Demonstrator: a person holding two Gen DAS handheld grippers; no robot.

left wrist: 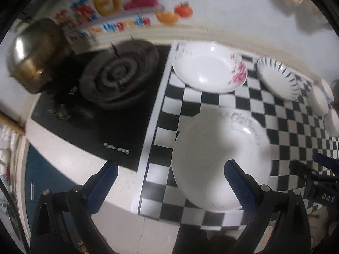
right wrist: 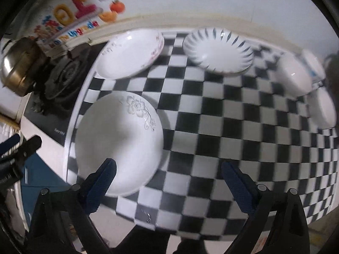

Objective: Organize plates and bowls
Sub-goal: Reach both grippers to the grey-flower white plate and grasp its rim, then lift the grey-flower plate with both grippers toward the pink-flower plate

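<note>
Surface, left wrist view: a black-and-white chequered mat (left wrist: 211,105) covered the counter, beside a black glass hob with a dark round burner (left wrist: 119,75); a white wall carried a blurred colourful poster (left wrist: 118,4).
Kettle: a brass-coloured metal kettle (left wrist: 31,55) stood at the hob's far left, smeared by motion.
Near plate: a white round plate with a grey flower print (left wrist: 211,152) lay flat on the mat, its printed edge toward the wall; being round, it had no long axis.
Far plates: a white plate with pink blossoms (left wrist: 208,67) and a white plate with dark radial strokes (left wrist: 277,78) lay side by side near the wall, apart from each other.
Left gripper (left wrist: 171,182): blue-padded jaws spread wide, holding nothing; the right finger (left wrist: 239,184) overlapped the near plate in the picture, contact unclear.
Cut off: white dishes at the right edge were too cropped to identify.
Surface, right wrist view: the same chequered mat (right wrist: 211,127) filled the frame.
Plates: the flower-print plate (right wrist: 120,141) lay at near left, the pink-blossom plate (right wrist: 131,55) and radial-stroke plate (right wrist: 218,50) farther off.
Bowls: two white bowls (right wrist: 296,76) sat at far right, blurred.
Right gripper (right wrist: 169,180): jaws wide apart and empty, above the mat just right of the flower-print plate.
</note>
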